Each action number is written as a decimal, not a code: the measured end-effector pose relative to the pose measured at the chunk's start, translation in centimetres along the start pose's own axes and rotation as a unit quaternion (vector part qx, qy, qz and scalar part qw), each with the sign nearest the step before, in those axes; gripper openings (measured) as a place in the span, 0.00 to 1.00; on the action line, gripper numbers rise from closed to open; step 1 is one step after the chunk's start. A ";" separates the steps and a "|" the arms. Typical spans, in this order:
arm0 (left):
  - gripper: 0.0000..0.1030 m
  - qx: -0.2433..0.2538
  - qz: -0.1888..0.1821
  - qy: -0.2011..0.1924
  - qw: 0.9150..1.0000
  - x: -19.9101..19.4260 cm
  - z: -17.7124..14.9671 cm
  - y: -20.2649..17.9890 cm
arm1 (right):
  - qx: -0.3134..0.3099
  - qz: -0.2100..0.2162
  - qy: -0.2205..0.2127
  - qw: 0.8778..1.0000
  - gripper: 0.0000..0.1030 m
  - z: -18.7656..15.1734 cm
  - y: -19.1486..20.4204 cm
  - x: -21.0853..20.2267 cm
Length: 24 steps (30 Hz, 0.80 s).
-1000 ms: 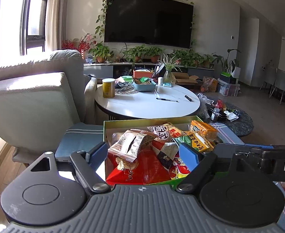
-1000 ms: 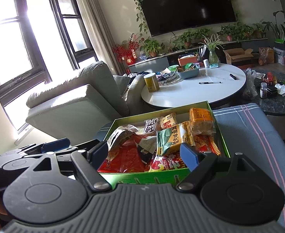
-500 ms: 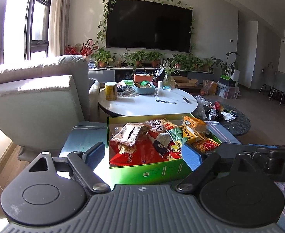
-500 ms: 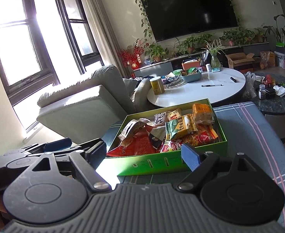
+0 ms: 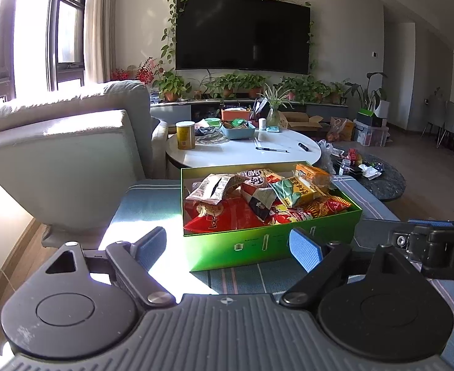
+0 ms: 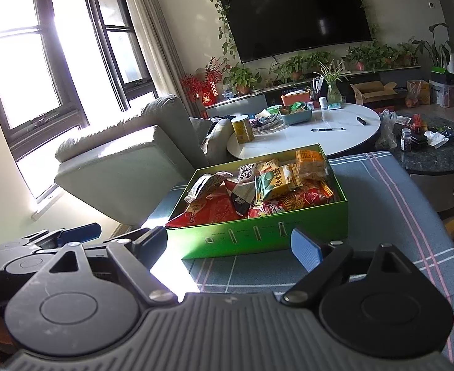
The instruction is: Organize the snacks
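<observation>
Now more of the green box (image 5: 270, 244) front wall is seen than 1 second ago; both grippers have been drawn back from it. Left gripper (image 5: 228, 249) jaws have just been opening further, nothing between them; right gripper (image 6: 228, 247) jaws also spread, empty. Box: glossy rectangular cardboard, heaped with crinkled foil snack packets (image 5: 257, 198), set on a blue plaid cloth (image 6: 391, 198). Box lies just ahead of both pairs of ribbed blue pads (image 5: 305, 249), apart from them.

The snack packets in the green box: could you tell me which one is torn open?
The grey-and-white striped packet at the box's back left, lying atop the big red bag; its top gapes open, while the other packets look sealed.
</observation>
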State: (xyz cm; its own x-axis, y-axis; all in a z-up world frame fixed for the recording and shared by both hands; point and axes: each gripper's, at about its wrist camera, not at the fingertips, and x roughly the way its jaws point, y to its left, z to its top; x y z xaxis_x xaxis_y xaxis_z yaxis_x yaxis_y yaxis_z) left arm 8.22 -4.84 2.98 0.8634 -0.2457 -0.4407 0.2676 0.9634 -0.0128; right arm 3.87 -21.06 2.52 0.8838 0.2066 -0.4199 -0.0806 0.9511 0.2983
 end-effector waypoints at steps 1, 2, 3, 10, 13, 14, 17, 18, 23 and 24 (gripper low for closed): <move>0.83 -0.001 0.001 0.000 1.000 -0.2 -0.1 0.0 | -0.002 -0.001 0.000 1.000 0.94 -0.2 0.1 -0.2; 0.83 -0.002 0.003 0.001 1.000 -0.5 -0.3 0.1 | -0.002 -0.001 0.000 1.000 0.94 -0.3 0.2 -0.3; 0.83 -0.003 0.004 0.003 1.000 -0.7 -0.4 0.1 | 0.000 0.001 0.000 1.000 0.94 -0.4 0.3 -0.4; 0.83 -0.011 0.008 0.008 1.000 -1.8 -1.4 0.4 | 0.001 0.002 -0.005 1.000 0.94 -1.2 0.9 -1.6; 0.83 -0.012 0.007 0.007 1.000 -2.2 -1.7 0.4 | -0.005 -0.003 -0.008 1.000 0.94 -1.5 1.2 -1.9; 0.83 -0.011 0.006 0.006 1.000 -2.3 -1.7 0.4 | -0.006 -0.005 -0.009 1.000 0.94 -1.6 1.2 -1.9; 0.83 -0.008 0.006 0.003 1.000 -2.6 -1.9 0.4 | -0.004 -0.008 -0.011 1.000 0.94 -1.7 1.2 -2.0; 0.83 -0.008 0.006 0.002 1.000 -2.6 -1.9 0.4 | -0.003 -0.007 -0.011 1.000 0.94 -1.7 1.2 -2.0; 0.83 -0.010 0.007 0.006 1.000 -2.6 -2.1 0.4 | -0.002 -0.007 -0.010 1.000 0.94 -1.8 1.2 -1.9; 0.83 -0.011 0.007 0.007 1.000 -2.6 -2.2 0.4 | -0.003 -0.008 -0.010 1.000 0.94 -1.9 1.2 -1.9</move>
State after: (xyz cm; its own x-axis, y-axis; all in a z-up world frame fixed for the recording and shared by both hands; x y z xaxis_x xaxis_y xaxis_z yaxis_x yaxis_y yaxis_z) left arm 5.13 -3.55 2.19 0.8608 -0.2307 -0.4536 0.2461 0.9689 -0.0257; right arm 1.21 -19.89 2.04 0.8940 0.1866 -0.4075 -0.0690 0.9557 0.2863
